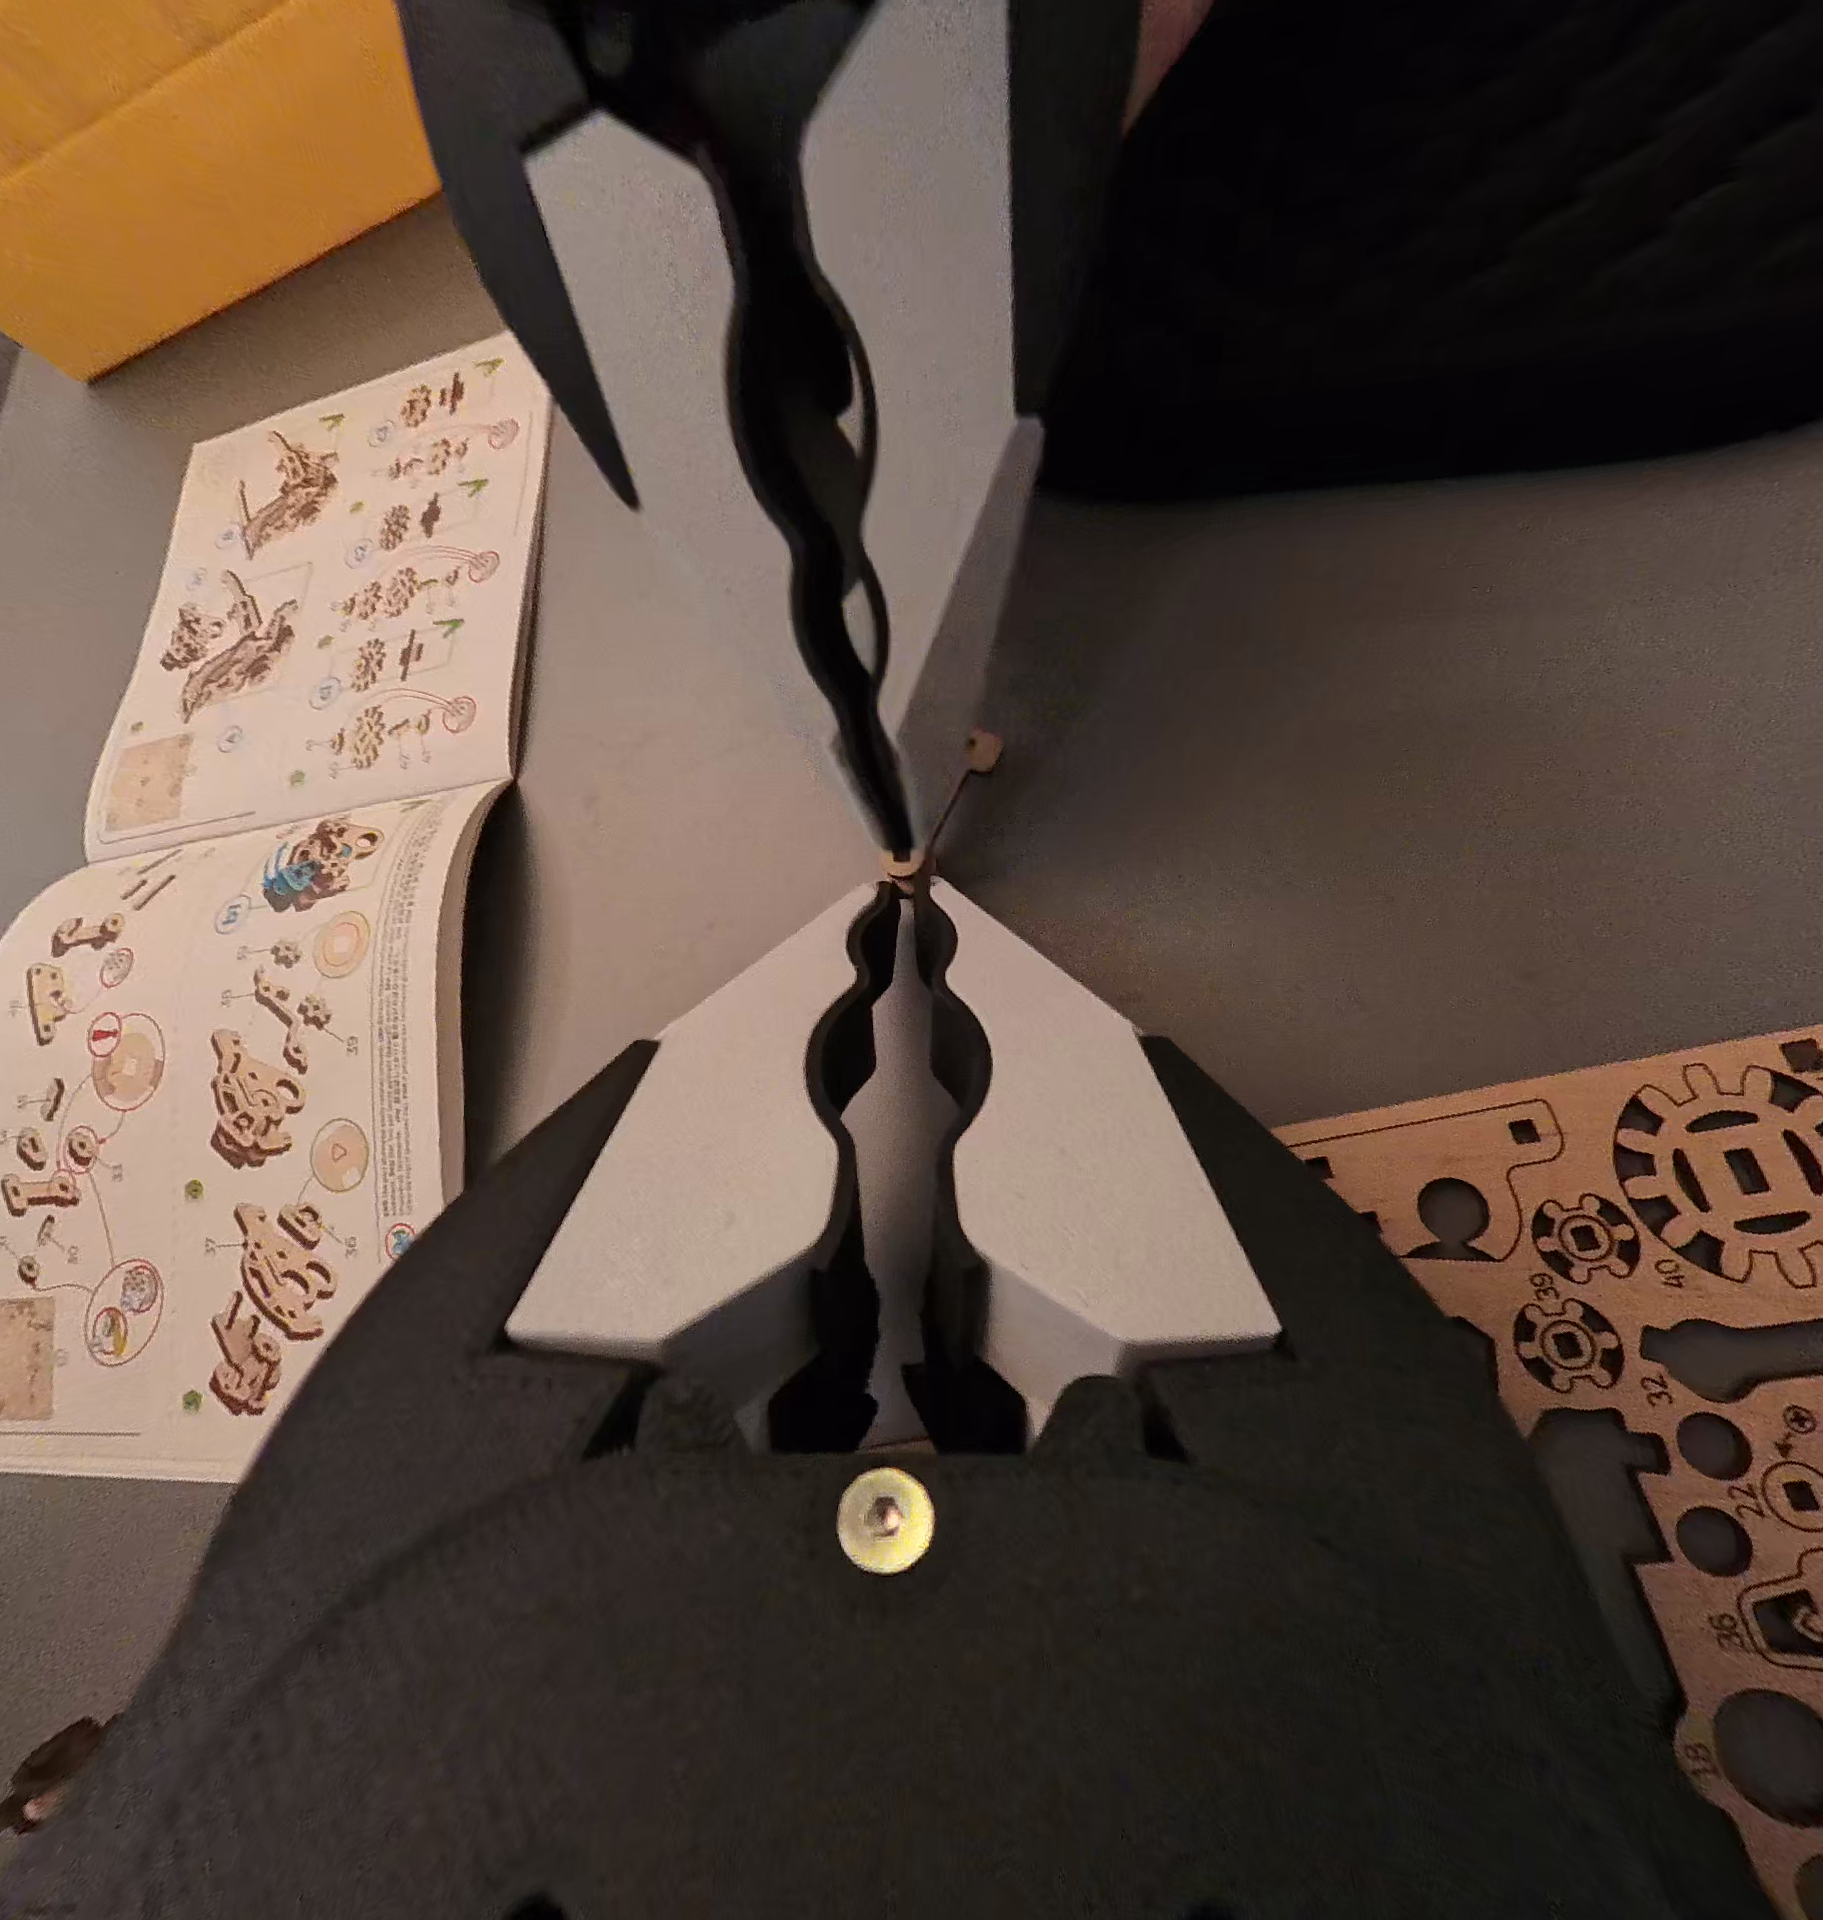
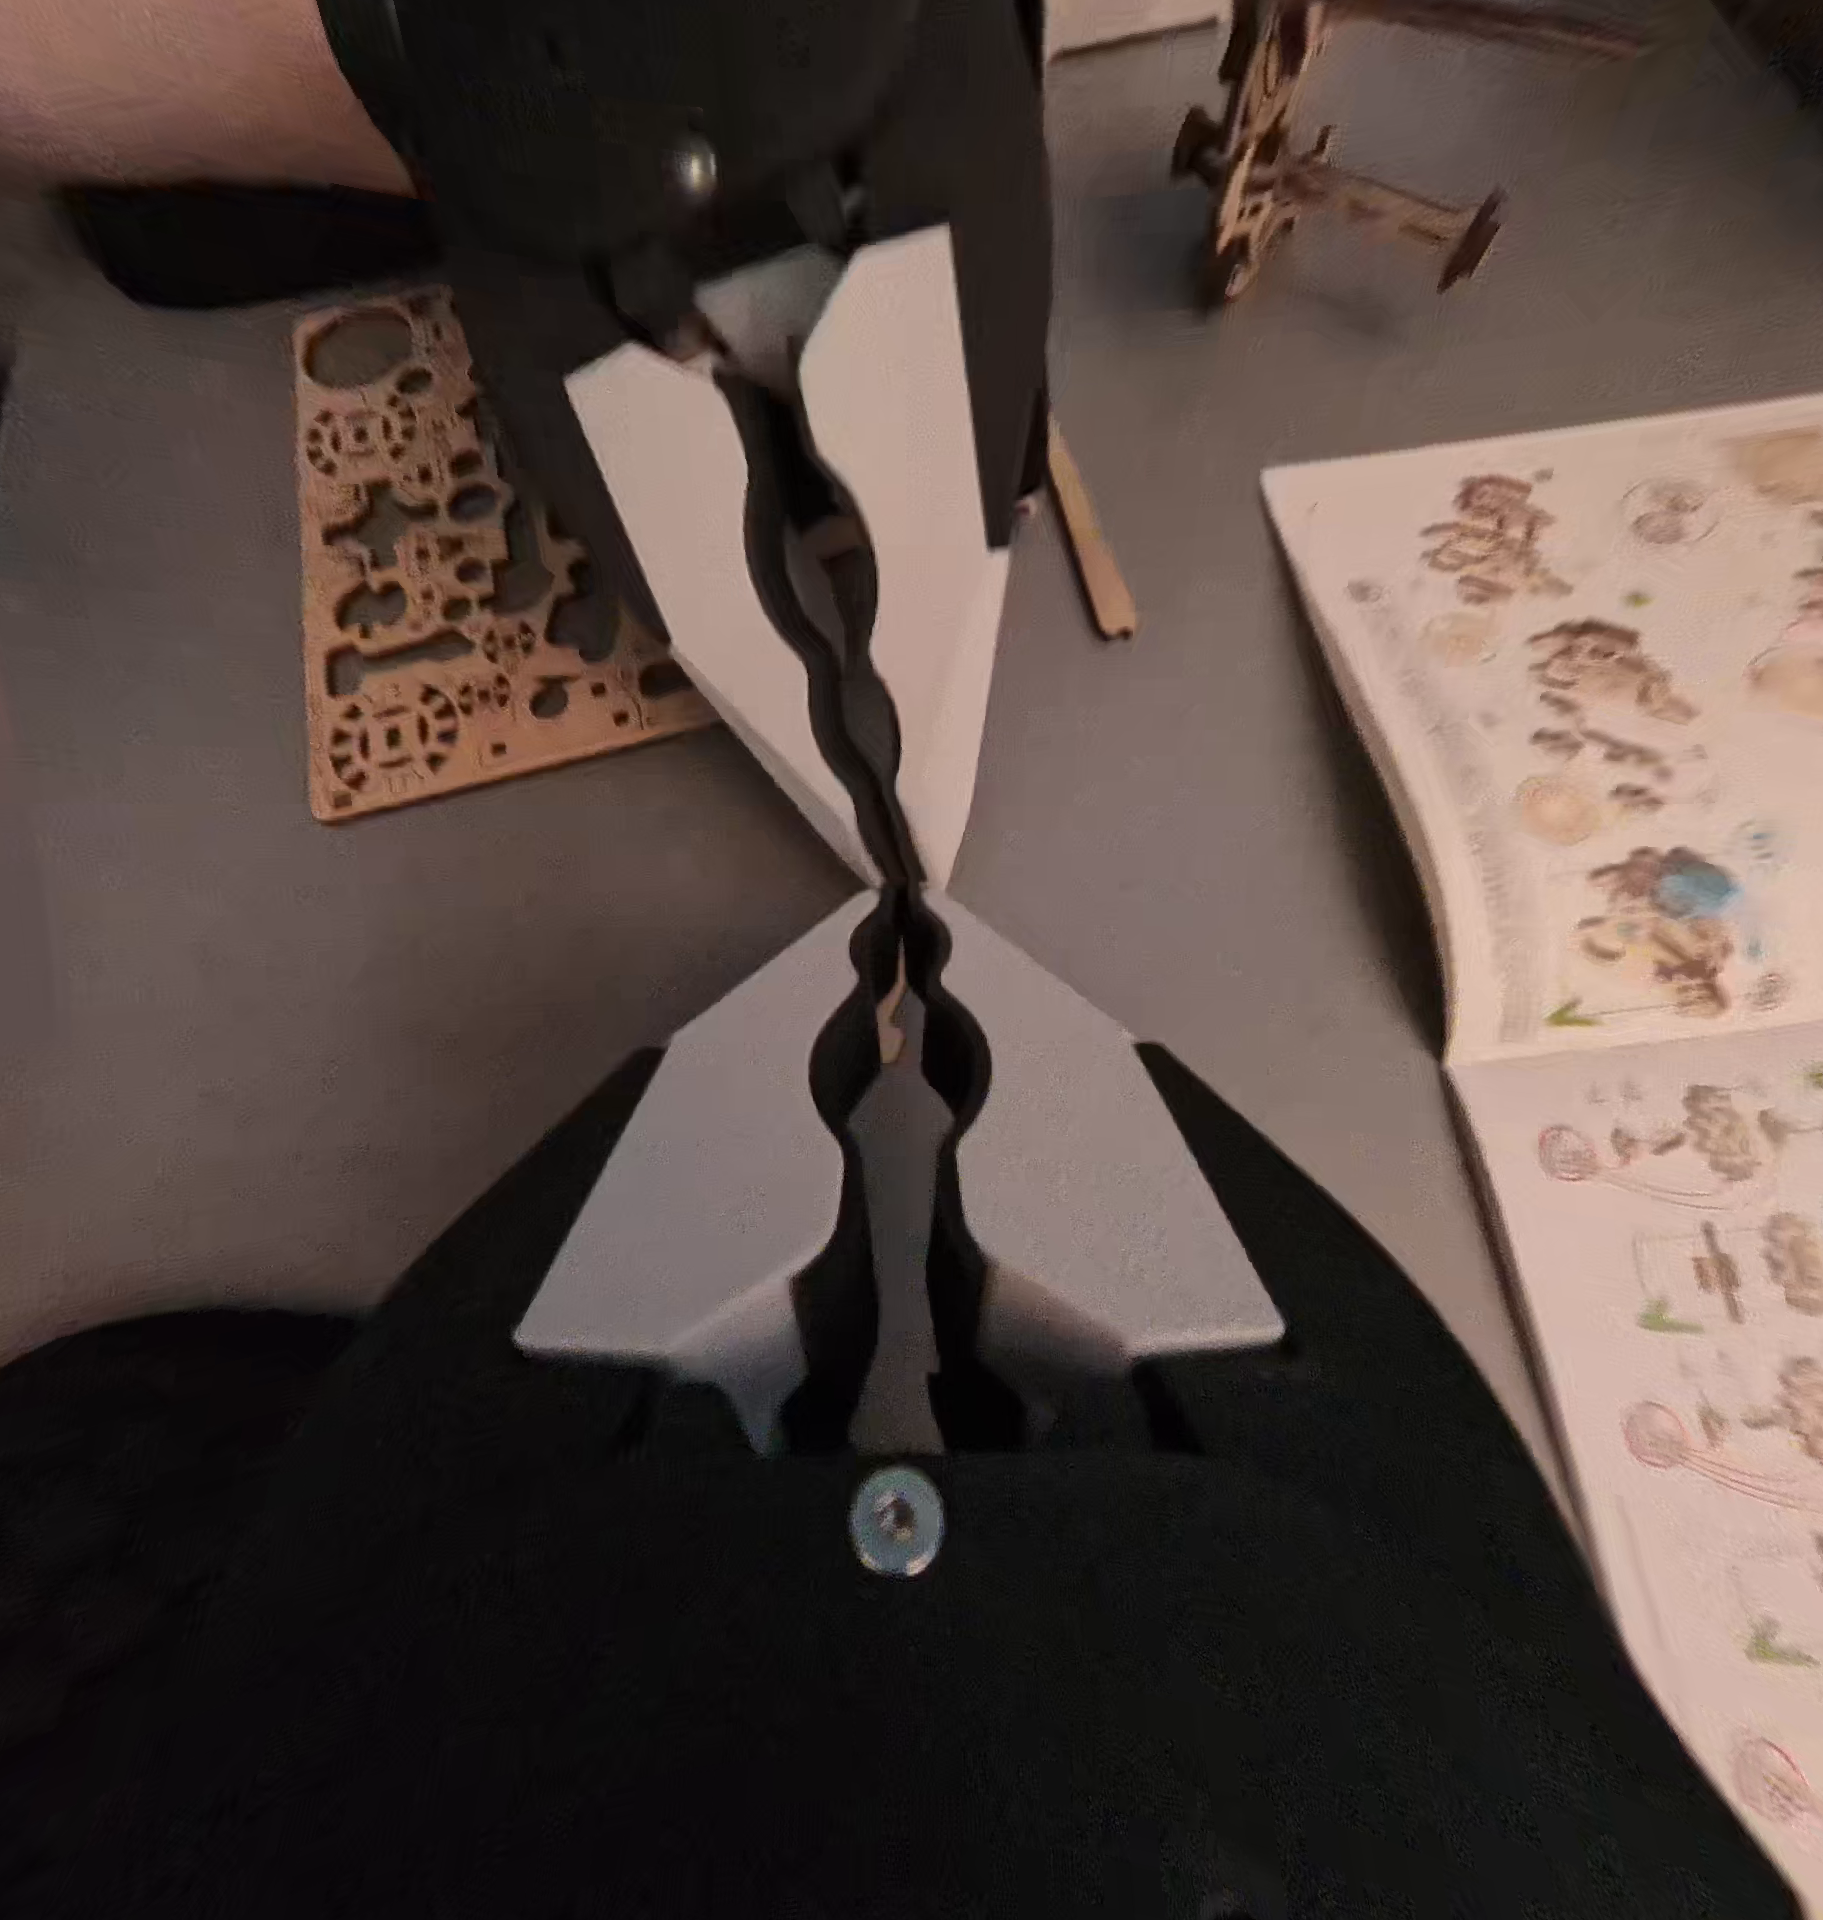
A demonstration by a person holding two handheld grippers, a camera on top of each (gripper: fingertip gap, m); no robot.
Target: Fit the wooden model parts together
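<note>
A tiny wooden piece (image 1: 899,860) is sitting right where the 2 grippers are meeting, tip to tip, up above the grey table (image 1: 1406,790). The left gripper (image 1: 902,899) is pinching it, jaws squeezed together. The right gripper (image 2: 899,906) is also squeezed tight, holding a thin wooden strip (image 2: 891,1003).

To do this well, I think both pieces should be lined up straight, then pushed together slowly, since such thin wood could snap.

Off to the sides, the open booklet (image 1: 263,935) and the cut-out wooden sheet (image 1: 1613,1299) are lying flat.
</note>
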